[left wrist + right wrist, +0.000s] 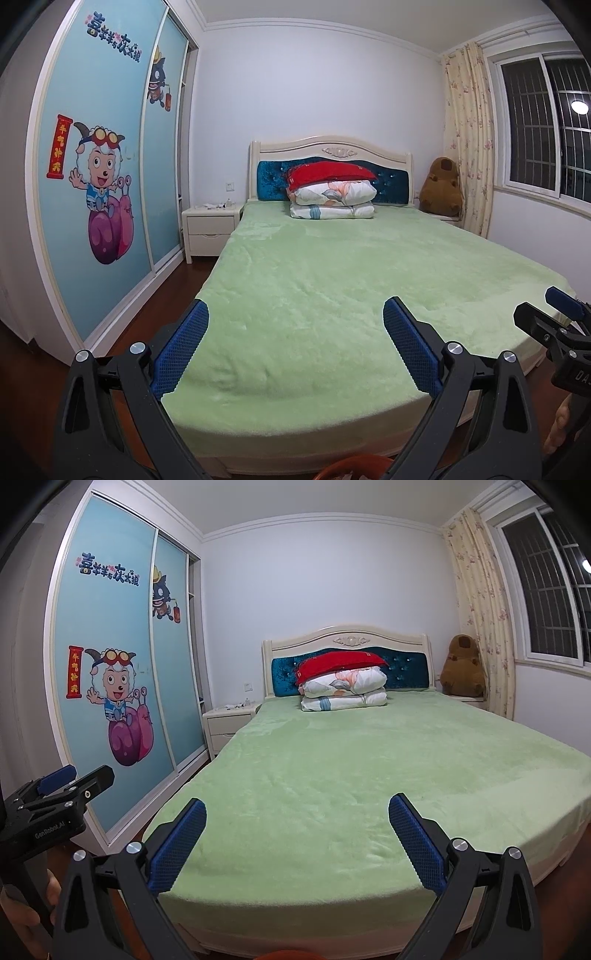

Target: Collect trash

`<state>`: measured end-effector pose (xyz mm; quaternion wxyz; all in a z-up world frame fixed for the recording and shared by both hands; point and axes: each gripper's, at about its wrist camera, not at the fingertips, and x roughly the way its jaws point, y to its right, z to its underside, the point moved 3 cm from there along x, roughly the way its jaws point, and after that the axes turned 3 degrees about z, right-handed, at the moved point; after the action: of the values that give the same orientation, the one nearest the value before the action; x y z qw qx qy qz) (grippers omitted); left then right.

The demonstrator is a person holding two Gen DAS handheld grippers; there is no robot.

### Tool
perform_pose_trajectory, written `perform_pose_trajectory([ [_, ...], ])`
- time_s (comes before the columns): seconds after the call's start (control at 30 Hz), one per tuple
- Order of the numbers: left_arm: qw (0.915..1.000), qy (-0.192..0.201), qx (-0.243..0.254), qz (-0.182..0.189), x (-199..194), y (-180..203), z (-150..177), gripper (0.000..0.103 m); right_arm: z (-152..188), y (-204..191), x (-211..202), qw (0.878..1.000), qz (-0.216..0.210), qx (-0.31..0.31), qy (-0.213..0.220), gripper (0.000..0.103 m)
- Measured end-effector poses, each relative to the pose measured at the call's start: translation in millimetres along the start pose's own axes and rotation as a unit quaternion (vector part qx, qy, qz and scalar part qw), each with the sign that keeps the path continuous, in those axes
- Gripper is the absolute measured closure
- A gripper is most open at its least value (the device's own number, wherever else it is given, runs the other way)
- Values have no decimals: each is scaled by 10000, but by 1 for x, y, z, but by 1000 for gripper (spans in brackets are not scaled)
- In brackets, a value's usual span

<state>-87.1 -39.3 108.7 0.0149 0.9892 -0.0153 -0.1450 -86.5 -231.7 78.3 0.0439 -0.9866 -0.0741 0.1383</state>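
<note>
trash is nowhere in our view; left gripper [295,314] and right gripper [297,812] gape empty above the bed [332,277].

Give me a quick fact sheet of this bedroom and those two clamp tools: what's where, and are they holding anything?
Room: bedroom seen from the foot of the bed
Bed: green fuzzy cover, no trash visible on it
At headboard: red pillow on a folded floral quilt
Nightstand: left of bed, small items on top, too small to identify
Plush toy: brown, right of the headboard
Wardrobe: cartoon sliding doors, left wall
Left gripper: open, empty
Right gripper: open, empty
Orange rim: bottom edge, mostly hidden
</note>
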Motion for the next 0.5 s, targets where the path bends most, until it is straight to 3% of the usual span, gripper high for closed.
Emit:
perform_pose_trajectory([
  [0.5,10000,47,-31,-1,-5,-3,-3,10,2,1,-3,10000,14,-11,31,6],
])
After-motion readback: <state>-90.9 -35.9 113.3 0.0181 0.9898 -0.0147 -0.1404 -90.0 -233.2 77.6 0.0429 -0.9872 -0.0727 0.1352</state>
